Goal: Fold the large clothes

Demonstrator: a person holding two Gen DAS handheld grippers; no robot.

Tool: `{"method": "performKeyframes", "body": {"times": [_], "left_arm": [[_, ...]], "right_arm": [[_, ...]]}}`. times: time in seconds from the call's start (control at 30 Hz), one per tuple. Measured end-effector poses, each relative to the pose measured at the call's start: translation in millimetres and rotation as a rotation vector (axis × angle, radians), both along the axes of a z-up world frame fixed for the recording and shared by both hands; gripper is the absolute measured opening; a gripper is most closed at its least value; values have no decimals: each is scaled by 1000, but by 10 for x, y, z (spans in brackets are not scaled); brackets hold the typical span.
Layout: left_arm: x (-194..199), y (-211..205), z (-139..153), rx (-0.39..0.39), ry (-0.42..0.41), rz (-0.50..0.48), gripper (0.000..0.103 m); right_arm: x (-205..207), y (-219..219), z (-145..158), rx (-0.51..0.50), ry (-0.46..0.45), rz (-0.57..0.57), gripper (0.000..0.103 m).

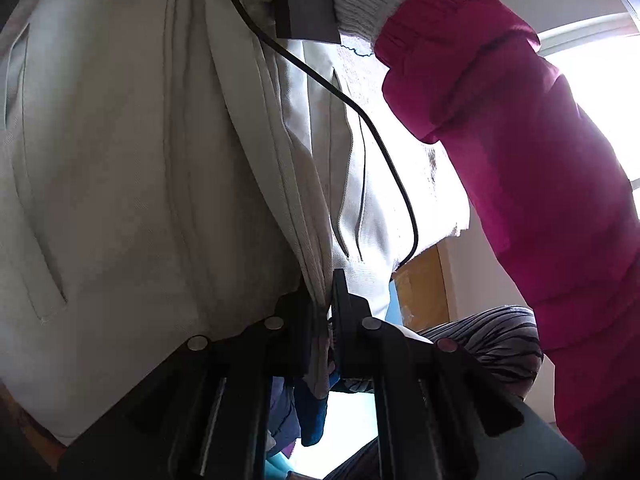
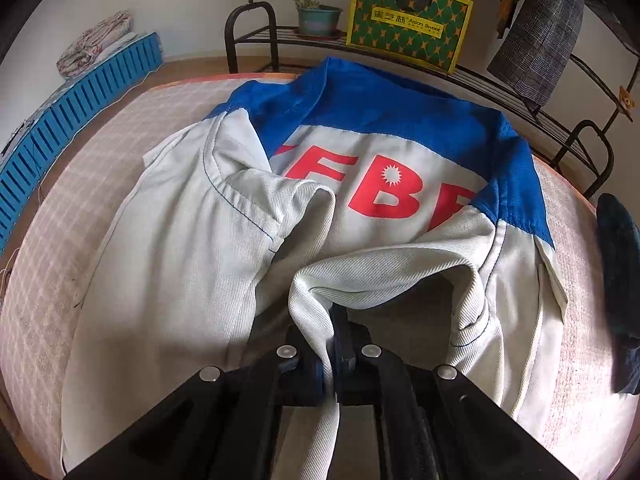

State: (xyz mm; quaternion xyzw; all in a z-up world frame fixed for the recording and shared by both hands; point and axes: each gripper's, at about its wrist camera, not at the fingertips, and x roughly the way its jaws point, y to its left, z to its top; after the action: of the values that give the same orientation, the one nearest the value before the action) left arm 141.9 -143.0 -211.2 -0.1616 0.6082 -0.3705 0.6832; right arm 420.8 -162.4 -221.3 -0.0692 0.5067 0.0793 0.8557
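The jacket [image 2: 224, 264], white with a blue yoke and red letters on its back, lies spread across the middle of the right wrist view on a table with a pale checked cloth [image 2: 60, 240]. Both sleeves appear folded in over the body, and a bunched fold of white cloth rises at the lower centre of that frame. In the left wrist view the same white fabric [image 1: 120, 180] fills the left half of the frame, hanging in long vertical pleats.

The likeliest trouble, as I judge it, is the grip on a thin edge: each pinch takes only a narrow gather of cloth, so a quick pull could slide it out and let the fold collapse. Uneven pulling between the two hands could also skew the fold, and dragging the garment might ruck the checked cloth beneath it. The black cable [image 1: 360, 120] crossing the fabric in the left view could snag on a pleat.

The right gripper [image 2: 334, 340], at the lower centre of its frame, is closed tight on the raised fold. The left gripper [image 1: 326, 312], at the lower centre of its frame, is likewise clamped on a bundle of pleats. A person's magenta sleeve [image 1: 520, 152] fills the right of that view.
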Motion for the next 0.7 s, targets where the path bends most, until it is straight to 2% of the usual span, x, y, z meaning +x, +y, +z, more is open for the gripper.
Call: {"method": "performKeyframes", "body": {"times": [0.07, 0.1, 0.17, 0.3, 0.4, 0.5, 0.57, 0.7], "left_arm": [[-8, 4, -5, 3, 2, -3, 5], [-19, -1, 0, 7, -5, -5, 5], [-32, -12, 14, 13, -16, -8, 5], [-23, 31, 9, 7, -4, 10, 5], [-79, 48, 33, 13, -18, 7, 5], [-210, 25, 54, 20, -38, 3, 5], [-251, -45, 74, 28, -55, 1, 5], [-256, 14, 145, 39, -74, 13, 5]], "right_arm": [[-17, -70, 75, 90, 40, 4, 30], [-44, -123, 145, 155, 54, 11, 31], [-171, -280, 357, 245, 24, 11, 33], [-612, -694, 758, 352, -10, -26, 34], [-1070, -918, 911, 341, -13, -25, 32], [-1471, -1034, 882, 293, -29, -18, 27], [-1577, -1051, 777, 227, -35, -26, 25], [-1456, -1113, 520, 234, -25, -101, 23]]}}
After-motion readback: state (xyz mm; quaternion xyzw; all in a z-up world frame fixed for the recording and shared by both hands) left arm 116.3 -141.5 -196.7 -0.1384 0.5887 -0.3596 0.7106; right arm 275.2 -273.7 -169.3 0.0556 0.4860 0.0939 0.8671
